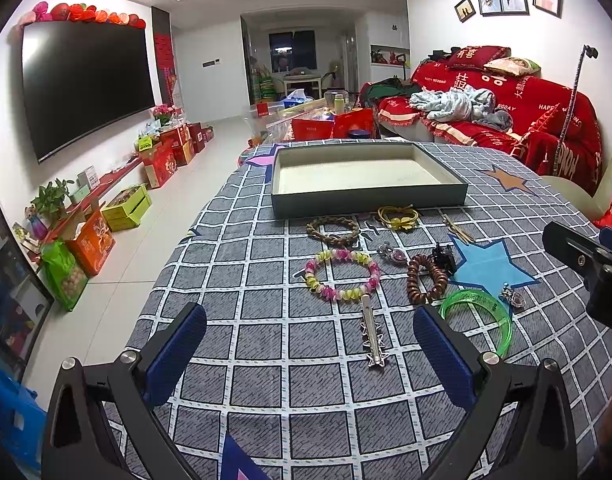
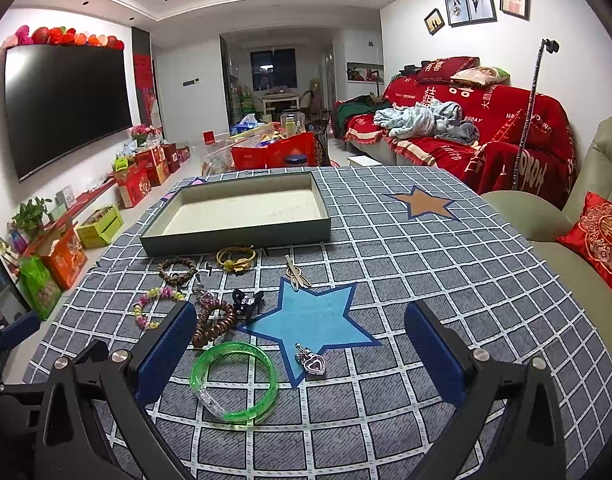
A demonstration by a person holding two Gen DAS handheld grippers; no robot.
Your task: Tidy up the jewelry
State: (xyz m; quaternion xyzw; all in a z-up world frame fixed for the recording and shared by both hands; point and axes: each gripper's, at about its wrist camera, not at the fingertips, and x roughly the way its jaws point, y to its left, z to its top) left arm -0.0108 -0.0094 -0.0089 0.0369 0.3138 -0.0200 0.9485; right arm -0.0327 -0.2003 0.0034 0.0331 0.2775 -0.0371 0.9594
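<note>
Both claws hang with fingers spread wide and nothing between them: the left claw [image 1: 310,354] above the star hair clip [image 1: 373,340], the right claw [image 2: 299,354] above the green bangle [image 2: 233,384] and the heart pendant [image 2: 314,364]. The jewelry lies scattered on the checked counter [image 2: 426,280] just in front of the shallow tray [image 2: 233,236], which looks empty. The bangle is probably light, stiff and slick; pinching across one side of its rim should hold better than spanning the hoop. The beaded bracelet [image 1: 342,276] and brown coil band [image 1: 426,280] likely flex and sag, so grip a bunched section. The pendant is small and flat, and could slip from the pads.
</note>
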